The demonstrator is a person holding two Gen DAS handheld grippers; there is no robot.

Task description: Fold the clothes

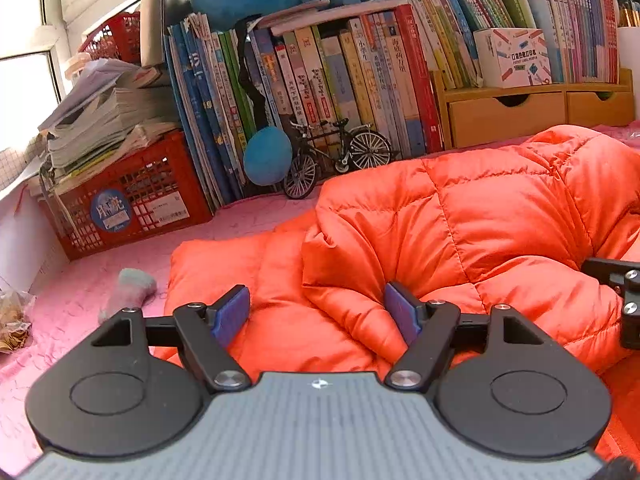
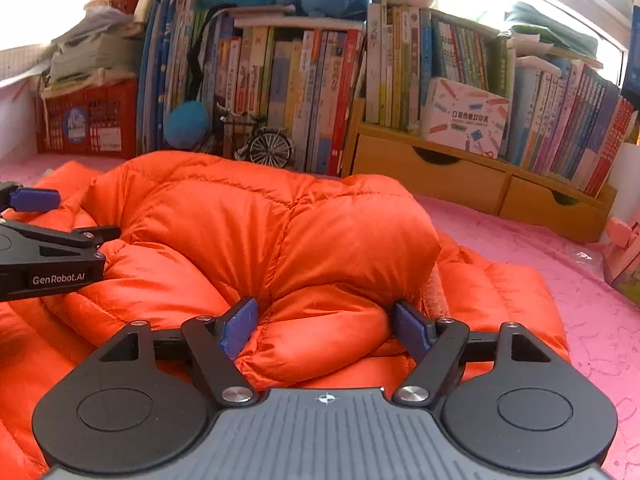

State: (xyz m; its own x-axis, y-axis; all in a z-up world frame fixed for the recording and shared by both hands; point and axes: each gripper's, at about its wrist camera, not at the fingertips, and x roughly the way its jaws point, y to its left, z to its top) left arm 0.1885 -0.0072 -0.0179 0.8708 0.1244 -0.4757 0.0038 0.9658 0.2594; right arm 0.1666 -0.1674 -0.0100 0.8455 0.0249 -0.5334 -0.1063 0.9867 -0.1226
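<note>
At 9 o'clock in the left wrist view a grey sock (image 1: 129, 292) lies on the pink cover (image 1: 80, 304), just clear of the orange puffer jacket (image 1: 460, 216). The jacket fills the centre of the bed, doubled over itself: a flat layer reaches toward 8 o'clock and a puffy upper layer is heaped on it toward 2 o'clock. Whether this is a fold half made or a fold just laid down, the pictures do not settle.

The left gripper (image 1: 320, 314) sits low at 6 o'clock with its 2 fingers spread wide; the blue pads straddle the rolled edge of the upper layer without squeezing it. At 3 o'clock in that view the black frame of the other tool shows.

The right gripper (image 2: 322, 328), at 6 o'clock in its own view, is likewise spread, with a fat bulge of jacket lying between its pads but not pinched.

What could go wrong:
- The shell looks slick and springy, so a shallow bite may slip off.
- Trapped air may make the heap spring back and undo the fold.
- Closing on only 1 layer would drag it askew.
- A wide sweep toward 12 o'clock could knock the model bicycle (image 1: 336, 156) standing by the books (image 1: 340, 80).
</note>
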